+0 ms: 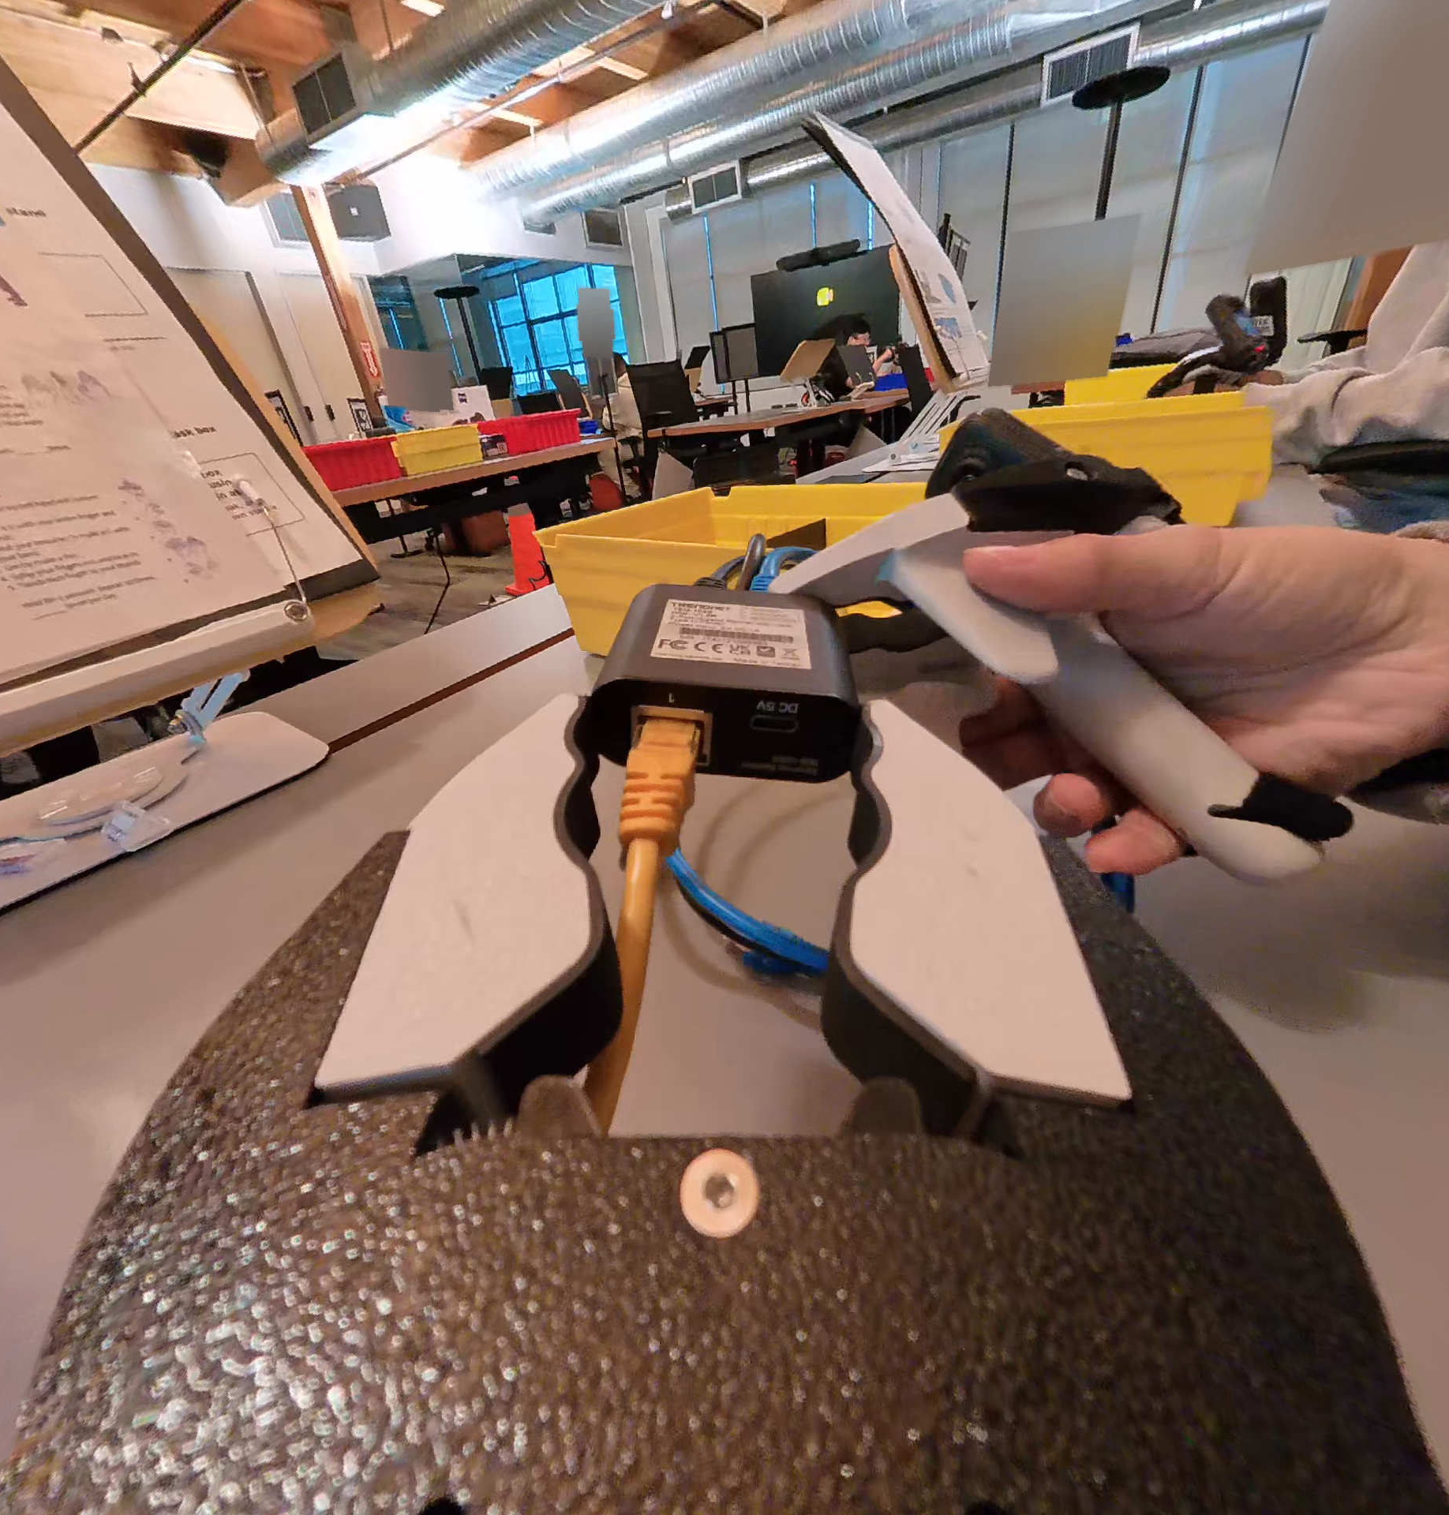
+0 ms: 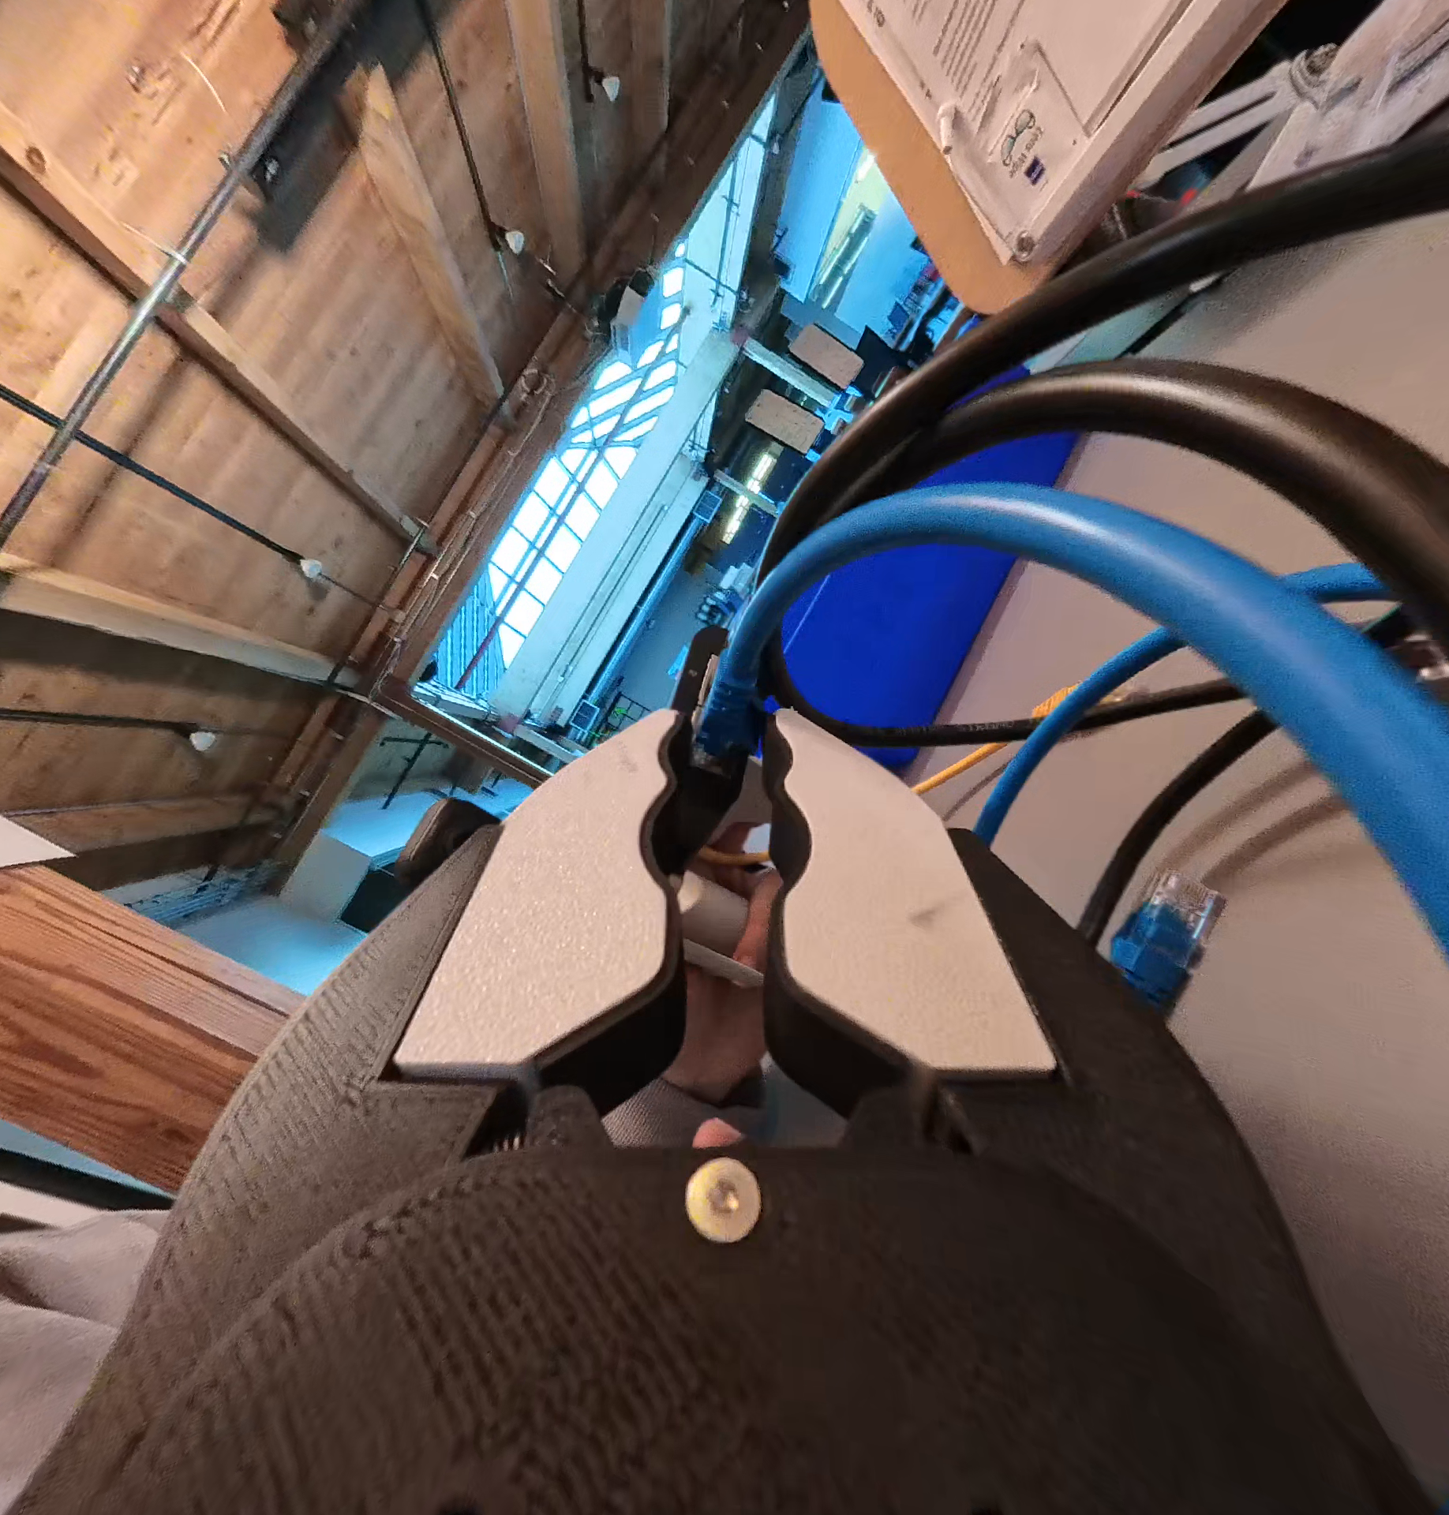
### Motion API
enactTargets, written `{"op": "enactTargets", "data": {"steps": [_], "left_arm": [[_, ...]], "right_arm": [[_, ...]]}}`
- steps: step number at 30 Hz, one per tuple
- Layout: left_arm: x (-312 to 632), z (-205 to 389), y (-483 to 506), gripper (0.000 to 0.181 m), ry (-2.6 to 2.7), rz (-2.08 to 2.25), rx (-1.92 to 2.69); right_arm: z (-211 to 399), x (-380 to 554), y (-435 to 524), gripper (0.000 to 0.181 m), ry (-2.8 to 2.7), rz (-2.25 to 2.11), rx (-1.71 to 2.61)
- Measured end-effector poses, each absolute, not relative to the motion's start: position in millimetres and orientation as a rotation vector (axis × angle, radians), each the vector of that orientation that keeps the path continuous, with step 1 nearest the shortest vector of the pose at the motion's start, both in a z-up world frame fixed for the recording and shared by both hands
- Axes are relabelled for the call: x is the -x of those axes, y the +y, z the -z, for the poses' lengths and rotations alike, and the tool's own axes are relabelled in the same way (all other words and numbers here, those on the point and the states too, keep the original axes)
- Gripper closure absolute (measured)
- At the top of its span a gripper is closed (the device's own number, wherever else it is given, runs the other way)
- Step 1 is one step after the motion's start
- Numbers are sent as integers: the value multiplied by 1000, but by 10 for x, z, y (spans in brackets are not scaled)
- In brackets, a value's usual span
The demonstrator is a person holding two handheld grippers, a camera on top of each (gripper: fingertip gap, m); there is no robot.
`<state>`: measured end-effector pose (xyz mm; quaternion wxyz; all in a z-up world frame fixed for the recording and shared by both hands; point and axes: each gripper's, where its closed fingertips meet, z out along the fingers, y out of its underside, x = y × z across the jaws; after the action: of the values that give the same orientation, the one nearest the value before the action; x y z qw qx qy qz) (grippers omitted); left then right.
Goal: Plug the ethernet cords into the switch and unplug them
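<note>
My left gripper [image 1: 721, 725] is shut on the small black switch [image 1: 787, 742] and holds its sides just above the grey table. A yellow ethernet cord [image 1: 658, 779] is plugged into the port facing the camera and runs back between the fingers. In the left wrist view a hand holds my right gripper [image 1: 795, 574] over the switch's far side. My right gripper [image 2: 723, 738] is shut on a blue ethernet plug [image 2: 723, 709] whose tip meets the black switch [image 2: 705, 799]. I cannot tell how deep the plug sits. Its blue cord [image 2: 1197, 566] loops to the right.
A second blue plug [image 2: 1164, 930] lies loose on the table [image 2: 1320, 1066] beside black cables [image 2: 1197, 238]. Blue cord [image 1: 754, 918] lies under the switch. Yellow bins [image 1: 672, 541] stand just behind it. A document stand [image 1: 131, 459] rises on the left, and a blue bin [image 2: 893, 648] sits farther off. Only a small space, under 4 cm, lies between the two pairs of fingers.
</note>
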<state>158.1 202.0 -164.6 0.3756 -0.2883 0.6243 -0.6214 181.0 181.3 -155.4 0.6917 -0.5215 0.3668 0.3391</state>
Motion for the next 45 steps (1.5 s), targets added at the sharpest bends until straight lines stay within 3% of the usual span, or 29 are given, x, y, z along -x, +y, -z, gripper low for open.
{"op": "enactTargets", "data": {"steps": [17,45], "left_arm": [[-1581,1730,2022,122,1563,1577,754],[-1667,1949,1997,121,1612,1245,901]], "right_arm": [[1654,-1824,1829,167,974,-891,851],[1715,-1820,1790,168,656,-636,1119]]}}
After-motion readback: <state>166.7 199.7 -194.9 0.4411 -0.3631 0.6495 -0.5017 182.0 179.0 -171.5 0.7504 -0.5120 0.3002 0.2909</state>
